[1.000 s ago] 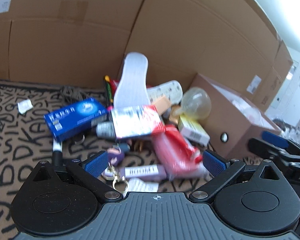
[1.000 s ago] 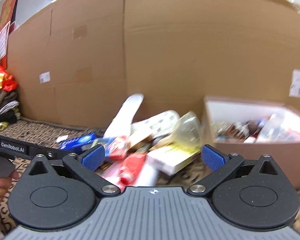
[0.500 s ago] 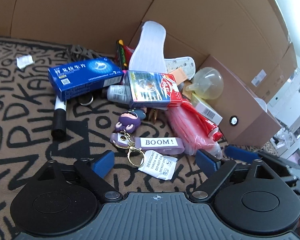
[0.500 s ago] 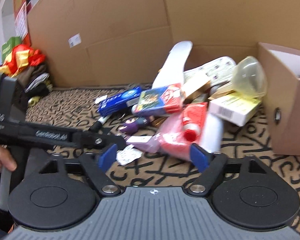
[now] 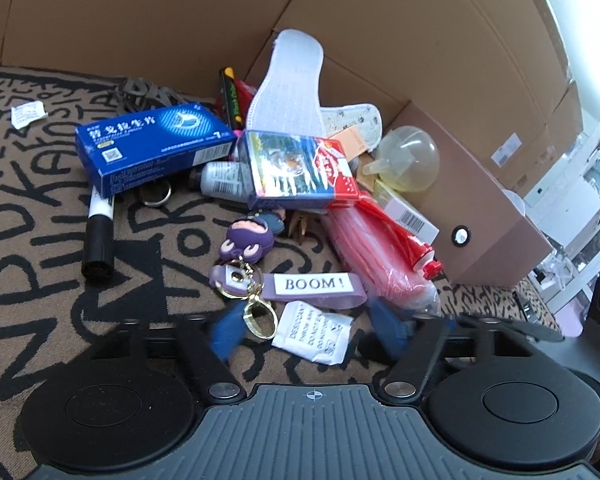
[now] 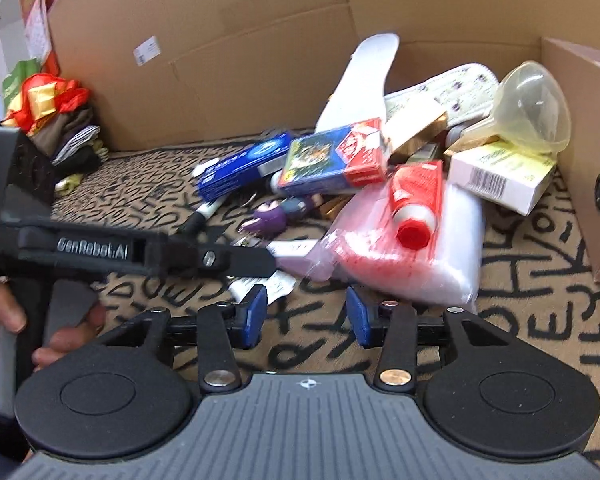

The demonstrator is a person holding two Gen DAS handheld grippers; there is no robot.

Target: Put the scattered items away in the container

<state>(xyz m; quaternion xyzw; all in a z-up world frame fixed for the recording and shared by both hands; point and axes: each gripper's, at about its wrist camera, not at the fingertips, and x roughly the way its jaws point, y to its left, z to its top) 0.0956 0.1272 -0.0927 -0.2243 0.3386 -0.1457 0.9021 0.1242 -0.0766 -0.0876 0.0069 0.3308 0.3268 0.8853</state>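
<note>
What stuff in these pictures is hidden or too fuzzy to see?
- Inside of the brown box: both views show only its outer wall.
- Left hand-held gripper: in the left wrist view its blue pads are smeared by blur; they have just been closing, nothing gripped.
- Grey bottle: the picture box lies over it.
- Marker: its tip sits under the blue box.

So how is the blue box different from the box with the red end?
The blue box is long, slim and blue all over; the box with the red end is shorter and chunkier, with a picture on top. The blue box lies over a marker; the other rests on a grey bottle. Both are cardboard cartons lying flat in the pile.
</note>
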